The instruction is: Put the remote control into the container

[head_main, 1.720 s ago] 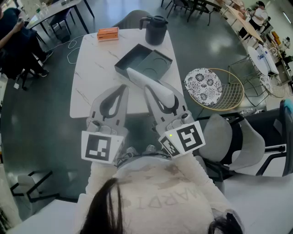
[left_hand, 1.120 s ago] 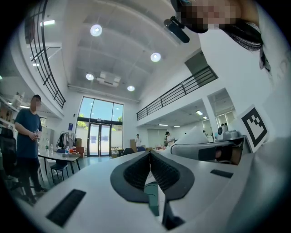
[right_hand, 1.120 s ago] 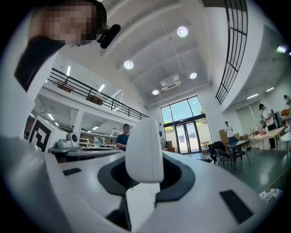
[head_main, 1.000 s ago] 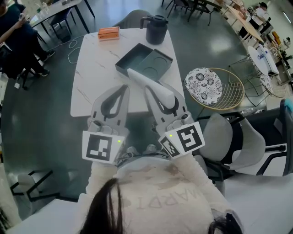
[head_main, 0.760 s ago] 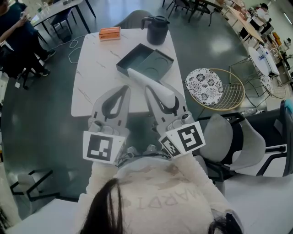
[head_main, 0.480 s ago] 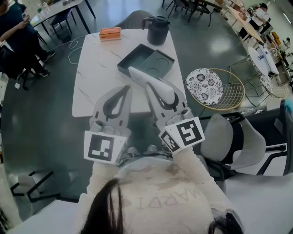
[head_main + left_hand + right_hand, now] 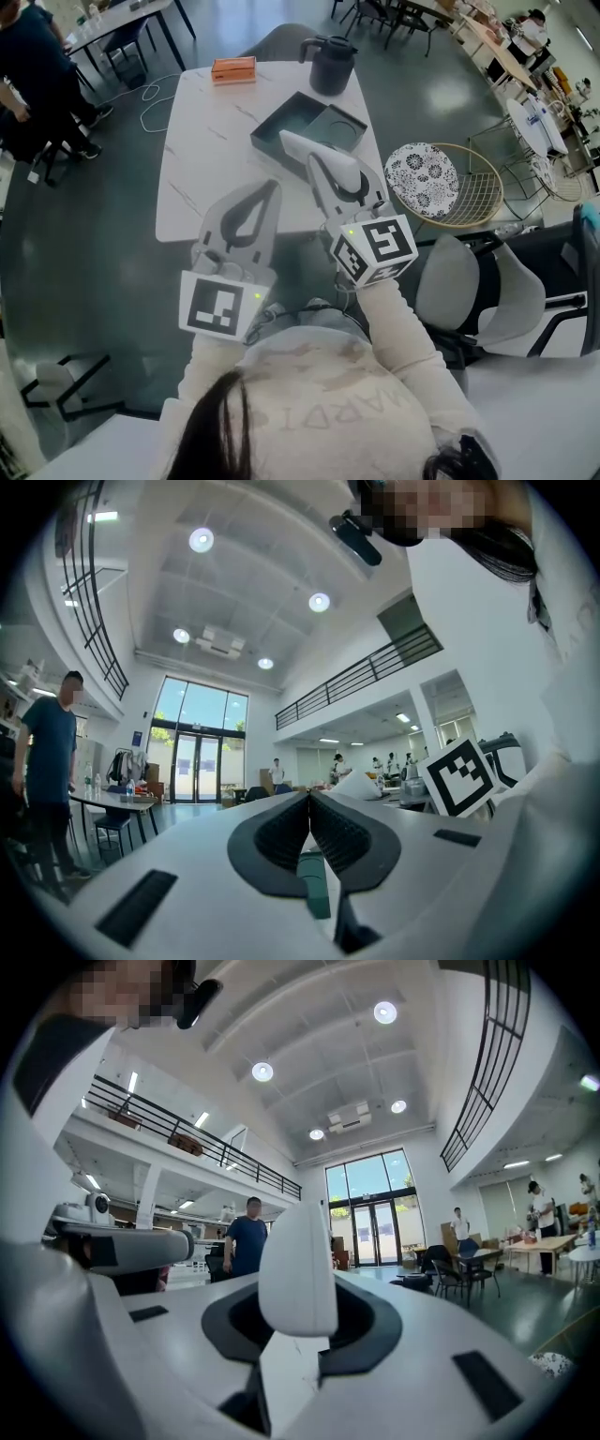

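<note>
R gripper (image 7: 319, 167) clenched on white remote (image 7: 298, 145), short of grey container (image 7: 298, 112). L gripper (image 7: 270, 190) closed, empty. Transport step; next: reach fwd, lower, release.

Remote (image 7: 316, 155) rear end hidden btwn jaws, container (image 7: 284, 125) near edge partly covered, bystander (image 7: 36, 58) cut off top-left

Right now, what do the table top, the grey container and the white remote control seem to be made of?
The table top is likely marble or a marble-look laminate: white with thin grey veins. The container is probably matte plastic or painted metal: uniform dark grey, no shine. The remote control looks like smooth white plastic, judging by its rounded, even shell.
</note>
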Action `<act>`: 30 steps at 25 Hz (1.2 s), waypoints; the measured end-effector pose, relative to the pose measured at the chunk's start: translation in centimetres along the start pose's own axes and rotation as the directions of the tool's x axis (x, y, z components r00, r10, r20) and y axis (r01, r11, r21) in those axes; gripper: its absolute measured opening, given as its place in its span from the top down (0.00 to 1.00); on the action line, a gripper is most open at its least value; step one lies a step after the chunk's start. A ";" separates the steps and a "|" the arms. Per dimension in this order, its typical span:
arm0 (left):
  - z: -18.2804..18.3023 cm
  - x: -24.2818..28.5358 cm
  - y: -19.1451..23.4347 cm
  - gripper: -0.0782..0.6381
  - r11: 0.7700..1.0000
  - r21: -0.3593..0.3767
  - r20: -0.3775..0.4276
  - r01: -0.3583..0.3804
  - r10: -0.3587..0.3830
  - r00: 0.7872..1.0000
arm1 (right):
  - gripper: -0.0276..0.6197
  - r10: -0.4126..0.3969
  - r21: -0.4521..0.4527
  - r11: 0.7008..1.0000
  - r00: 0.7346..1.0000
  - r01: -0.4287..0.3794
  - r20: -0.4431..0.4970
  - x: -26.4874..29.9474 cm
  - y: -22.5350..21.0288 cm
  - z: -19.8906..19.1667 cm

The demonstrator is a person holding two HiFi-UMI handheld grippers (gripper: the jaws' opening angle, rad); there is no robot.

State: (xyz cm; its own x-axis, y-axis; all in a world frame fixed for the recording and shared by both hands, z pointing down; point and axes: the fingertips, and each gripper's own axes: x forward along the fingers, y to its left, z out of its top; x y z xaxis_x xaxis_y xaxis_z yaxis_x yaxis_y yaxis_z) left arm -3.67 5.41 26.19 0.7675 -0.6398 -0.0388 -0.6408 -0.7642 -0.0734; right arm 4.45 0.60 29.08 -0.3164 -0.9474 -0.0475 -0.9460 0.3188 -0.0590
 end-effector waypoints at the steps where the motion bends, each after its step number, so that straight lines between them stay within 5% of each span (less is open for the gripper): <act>1: -0.1 -0.2 0.2 0.87 1.000 -0.003 0.000 0.002 -0.002 1.000 | 0.79 -0.004 -0.004 1.000 1.000 0.004 -0.006 0.4 0.0 -0.2; 13: -1.1 0.5 3.1 0.87 1.000 -0.024 -0.002 -0.018 0.018 1.000 | 0.79 -0.018 -0.032 0.999 0.994 0.015 -0.108 6.8 -1.9 -3.5; 30: -2.1 9.4 8.4 0.87 0.996 -0.012 -0.029 -0.087 0.087 0.996 | 0.79 0.043 -0.037 0.998 0.960 -0.055 -0.278 18.4 -9.3 -11.1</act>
State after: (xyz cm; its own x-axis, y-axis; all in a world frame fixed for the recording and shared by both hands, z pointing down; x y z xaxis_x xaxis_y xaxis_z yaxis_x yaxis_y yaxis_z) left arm -1.87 -7.22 27.30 0.7083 -0.7058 -0.0161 -0.7053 -0.7065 -0.0580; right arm 6.62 -20.05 39.84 -0.3638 -0.9028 0.2293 -0.9291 0.3694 -0.0194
